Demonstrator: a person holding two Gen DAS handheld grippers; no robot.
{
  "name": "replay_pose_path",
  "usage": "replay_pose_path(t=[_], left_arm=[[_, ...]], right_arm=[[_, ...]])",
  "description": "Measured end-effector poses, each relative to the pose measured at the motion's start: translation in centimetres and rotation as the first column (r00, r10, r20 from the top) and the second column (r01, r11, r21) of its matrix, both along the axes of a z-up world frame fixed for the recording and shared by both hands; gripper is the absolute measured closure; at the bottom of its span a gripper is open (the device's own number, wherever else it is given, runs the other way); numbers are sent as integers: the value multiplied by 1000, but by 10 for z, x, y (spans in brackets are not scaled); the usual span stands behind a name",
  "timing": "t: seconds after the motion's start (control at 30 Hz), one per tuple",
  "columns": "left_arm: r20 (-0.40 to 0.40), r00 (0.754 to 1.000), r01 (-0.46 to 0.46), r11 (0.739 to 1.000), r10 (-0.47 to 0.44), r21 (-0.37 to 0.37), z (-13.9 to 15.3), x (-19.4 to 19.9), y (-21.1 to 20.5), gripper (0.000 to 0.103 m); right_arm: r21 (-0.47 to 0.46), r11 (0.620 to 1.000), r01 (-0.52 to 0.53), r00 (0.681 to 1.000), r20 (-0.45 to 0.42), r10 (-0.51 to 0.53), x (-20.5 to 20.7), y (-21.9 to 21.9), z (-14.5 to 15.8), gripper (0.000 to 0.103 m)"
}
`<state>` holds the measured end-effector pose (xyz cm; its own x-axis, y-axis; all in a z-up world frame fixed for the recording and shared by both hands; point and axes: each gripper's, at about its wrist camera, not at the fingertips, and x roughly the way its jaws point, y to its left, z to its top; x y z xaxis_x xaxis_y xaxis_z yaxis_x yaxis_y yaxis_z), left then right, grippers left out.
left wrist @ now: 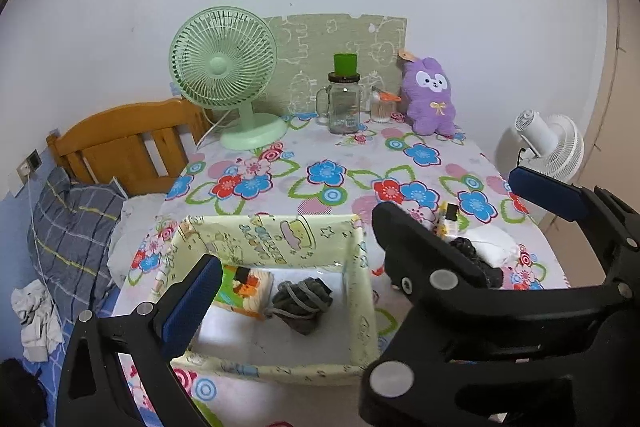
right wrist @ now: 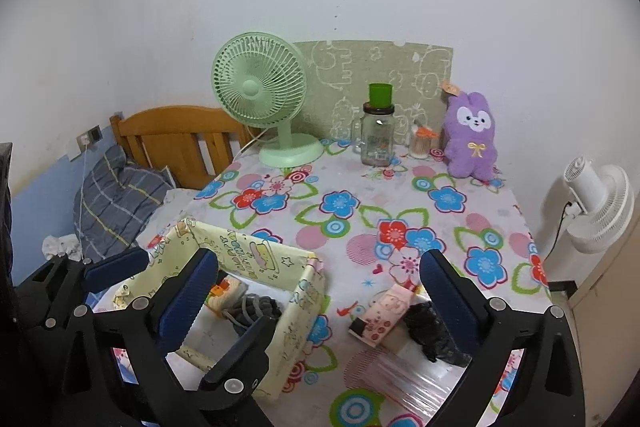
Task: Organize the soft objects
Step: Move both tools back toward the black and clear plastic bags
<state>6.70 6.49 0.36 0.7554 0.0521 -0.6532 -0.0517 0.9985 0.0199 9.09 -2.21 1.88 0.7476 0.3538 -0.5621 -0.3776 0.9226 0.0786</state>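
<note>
The desk (left wrist: 344, 155) with its flowered cover carries everything. Along its far edge stand the things that are not part of the sorting: a green fan (left wrist: 224, 67) near the far left corner, a glass jar (left wrist: 343, 103) in the middle and a purple plush toy (left wrist: 430, 95) at the far right corner. The toy leans on the wall, which I think is what keeps it upright. This row leaves the middle of the desk free. The pale yellow cloth box (left wrist: 276, 231) stands open near the front left corner, probably because both hands reach it easily there. The left gripper (left wrist: 320, 279) hovers above the box and the right gripper (right wrist: 320, 259) beside it, so close that their fingers overlap in both views. Each has its fingers spread wide with nothing between them, so both are released, and I judge that they are free to fetch the next piece. Inside the box, a rolled pair of grey socks (left wrist: 300, 303) lies beside a colourful folded cloth (left wrist: 248, 287). These two seem already sorted. Outside the box, near the front right corner, a white soft bundle (left wrist: 492, 247), a pink patterned pack (right wrist: 380, 315) and a black soft bundle (right wrist: 428, 327) lie close together and wait for their turn.
</note>
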Motion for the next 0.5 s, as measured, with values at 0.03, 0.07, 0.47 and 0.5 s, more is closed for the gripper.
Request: replay_pose_path(t=[0.03,0.07,0.47,0.5], left_arm=[[-4,1000,0,1000,0,-5,1,-1,-3,0],[-1,1000,0,1000,0,-7,2,-2,-5,0],[67,998,-15,1000,16,-18,9,-13,-33,0],[71,997,-16,1000,17,-17,8,-13,-36,0]], right_arm=[[2,1000,3,1000,0,-3,-1,-3,2,1],[2,1000,4,1000,3,-4,-3,-5,3,1],[-19,999,42,999,31,-42,-13,-37,10,0],[-22,999,44,999,29,-44,-14,-40,10,0]])
